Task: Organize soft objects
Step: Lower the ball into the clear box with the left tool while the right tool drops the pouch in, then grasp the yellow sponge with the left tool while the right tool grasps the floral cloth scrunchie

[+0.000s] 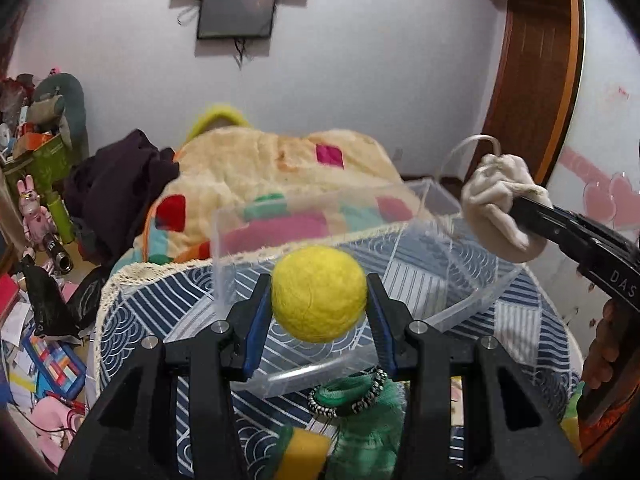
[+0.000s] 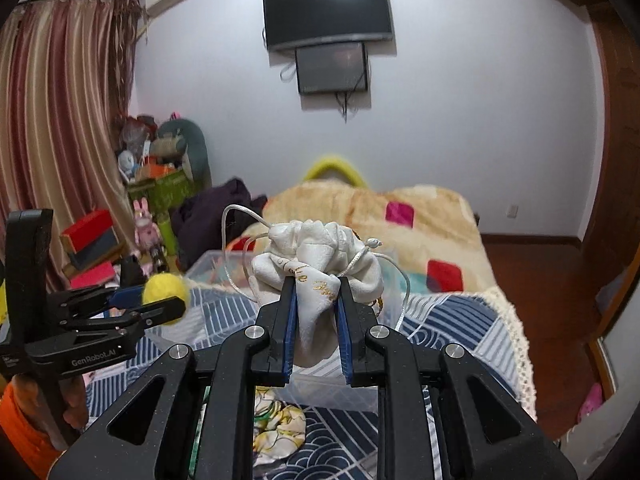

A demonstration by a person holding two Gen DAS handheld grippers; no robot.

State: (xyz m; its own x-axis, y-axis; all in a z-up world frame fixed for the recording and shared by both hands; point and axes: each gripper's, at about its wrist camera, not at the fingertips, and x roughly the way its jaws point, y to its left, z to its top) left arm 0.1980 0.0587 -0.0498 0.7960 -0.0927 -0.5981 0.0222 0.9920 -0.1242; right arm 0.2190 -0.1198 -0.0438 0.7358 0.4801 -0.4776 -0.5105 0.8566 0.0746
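Left gripper filled the bottom of the left wrist view, its fingers clamped on a yellow felt ball, one blue pad on each side. Ball was held up in the air over the near wall of a clear plastic box. Box sat on a blue-and-white patterned cloth with a cream lace edge, spread on the bed. Just below the gripper, on the cloth, lay a green mesh scrunchie with a black-and-white band and a yellow sponge with a green layer, both outside the box.

Right gripper gripped a white drawstring pouch with gold lettering; its fingers pinched the lower part of the fabric, the gathered top and thin cord loop above. Pouch was lifted off the cloth, over the right end of the box in the left wrist view. Under the right gripper a floral scrunchie lay on the cloth in front of the box wall. Right wrist view also showed the left gripper at the left with the ball, well apart from the pouch.

Behind, a cream fleece blanket with coloured squares covered the bed, a wall TV above.
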